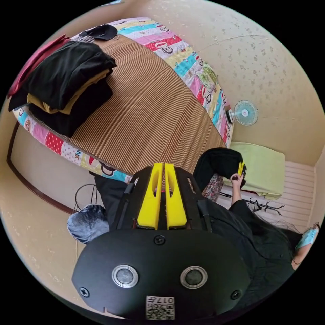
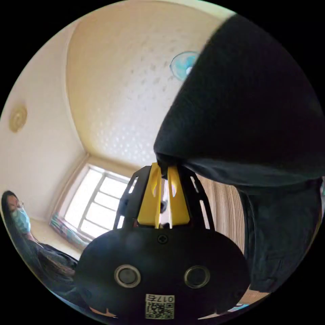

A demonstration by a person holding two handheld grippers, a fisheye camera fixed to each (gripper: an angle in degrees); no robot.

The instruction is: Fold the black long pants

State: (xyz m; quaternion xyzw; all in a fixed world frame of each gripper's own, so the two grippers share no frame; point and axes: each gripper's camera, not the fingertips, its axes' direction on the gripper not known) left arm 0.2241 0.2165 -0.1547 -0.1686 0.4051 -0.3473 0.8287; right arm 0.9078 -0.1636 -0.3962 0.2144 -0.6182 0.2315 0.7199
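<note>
Hanging from your right tool [image 2: 164,171], clamped on them, the black long pants [image 2: 243,111] droop beside the bed [image 1: 149,111]; your left tool [image 1: 164,167], jaws together, holds nothing.

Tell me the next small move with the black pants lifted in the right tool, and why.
Probably bring the right tool down over the striped mat and lay the black pants there. Its jaws pinch the cloth, which hangs bunched in the air, while the left tool is shut on nothing. The mat has bare room beside the stack of folded clothes.
</note>
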